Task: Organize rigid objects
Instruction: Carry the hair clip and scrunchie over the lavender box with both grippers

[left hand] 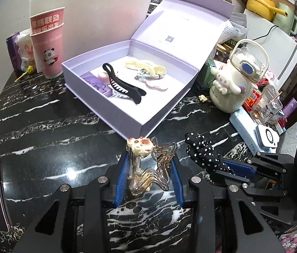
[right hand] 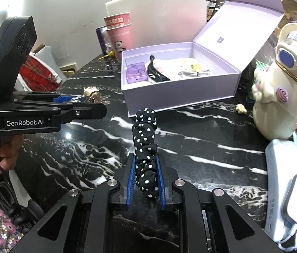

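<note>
- At the bottom centre of the left wrist view, the left gripper (left hand: 150, 172) is clamped narrowly on a clear amber hair claw (left hand: 148, 168) with a cream charm on top.
- At the bottom centre of the right wrist view, the right gripper (right hand: 146, 177) is squeezed tight on a black polka-dot scrunchie (right hand: 145, 147), which stands up between the blue pads.
- Both are above the black marble table (left hand: 53, 126).
- The open lilac box (left hand: 97, 105) sits mid-frame, holding a black hair clip (left hand: 123, 84) and other pale clips.
- A cream cartoon bottle (right hand: 279, 97) stands at the right.
</note>
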`<action>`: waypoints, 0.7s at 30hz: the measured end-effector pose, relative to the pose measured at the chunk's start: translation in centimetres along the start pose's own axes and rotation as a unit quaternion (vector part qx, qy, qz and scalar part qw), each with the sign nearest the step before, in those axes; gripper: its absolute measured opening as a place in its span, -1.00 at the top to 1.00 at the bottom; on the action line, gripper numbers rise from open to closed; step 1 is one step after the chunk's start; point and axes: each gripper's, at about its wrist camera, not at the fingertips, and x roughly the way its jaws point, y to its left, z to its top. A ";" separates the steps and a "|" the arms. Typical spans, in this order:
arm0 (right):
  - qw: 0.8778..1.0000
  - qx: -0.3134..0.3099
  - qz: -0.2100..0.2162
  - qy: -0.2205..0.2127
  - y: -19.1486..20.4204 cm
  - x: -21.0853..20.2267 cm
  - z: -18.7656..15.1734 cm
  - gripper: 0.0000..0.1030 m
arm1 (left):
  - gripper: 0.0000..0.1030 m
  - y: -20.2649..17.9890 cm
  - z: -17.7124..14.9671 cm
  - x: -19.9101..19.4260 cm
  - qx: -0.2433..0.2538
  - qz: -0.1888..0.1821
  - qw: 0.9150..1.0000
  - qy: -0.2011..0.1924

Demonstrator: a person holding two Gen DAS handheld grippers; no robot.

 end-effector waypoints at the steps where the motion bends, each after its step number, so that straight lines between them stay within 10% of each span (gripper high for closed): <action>1: 1.000 0.000 0.000 -0.001 -0.1 -0.1 0.1 0.63 | 0.28 0.0 0.1 0.0 0.000 -0.001 1.000 -0.001; 21: 0.999 -0.006 0.005 -0.035 -1.7 -0.5 4.2 0.63 | 0.28 -0.5 4.4 -0.6 0.008 -0.002 0.999 -0.032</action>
